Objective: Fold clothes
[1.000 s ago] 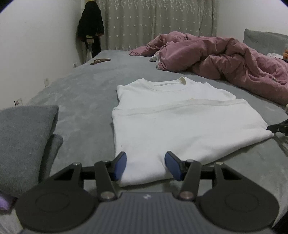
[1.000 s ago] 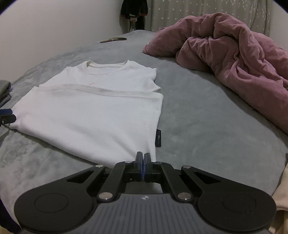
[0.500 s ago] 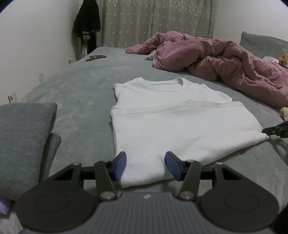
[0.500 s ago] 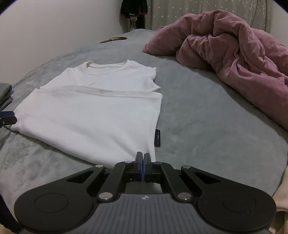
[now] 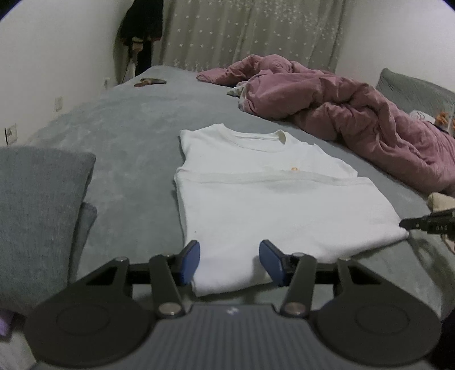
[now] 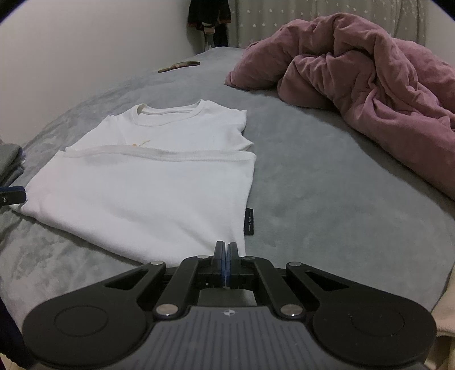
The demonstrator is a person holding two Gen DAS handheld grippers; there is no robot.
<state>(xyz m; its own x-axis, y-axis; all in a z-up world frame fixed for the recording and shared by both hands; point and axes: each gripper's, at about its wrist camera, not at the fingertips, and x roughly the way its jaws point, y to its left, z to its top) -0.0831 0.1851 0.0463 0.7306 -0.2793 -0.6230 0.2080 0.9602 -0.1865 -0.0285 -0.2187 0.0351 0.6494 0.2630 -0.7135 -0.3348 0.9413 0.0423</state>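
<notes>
A white shirt [image 5: 284, 210] lies flat on the grey bed [image 5: 128, 136], its lower half folded up over the chest. My left gripper [image 5: 229, 250] is open at the shirt's near left corner, its blue pads astride the fabric and apart from each other. In the right wrist view the same shirt [image 6: 148, 193] spreads out ahead, and my right gripper [image 6: 226, 247] is shut at its near right corner. Whether cloth is pinched there I cannot tell. Each gripper shows in the other view: the right gripper [image 5: 403, 223] at the right edge, the left gripper [image 6: 11, 195] at the left edge.
A crumpled pink quilt [image 5: 355, 113] fills the bed's far right. A folded grey stack [image 5: 37, 205] sits left of my left gripper. A black label [image 6: 249, 222] sticks out of the shirt's right edge. A beige item [image 5: 440, 200] lies at the right. Dark clothing [image 5: 142, 22] hangs by the curtain.
The left wrist view has tilted slightly. The shirt lies as before, and both grippers stay at its near corners in the same state.
</notes>
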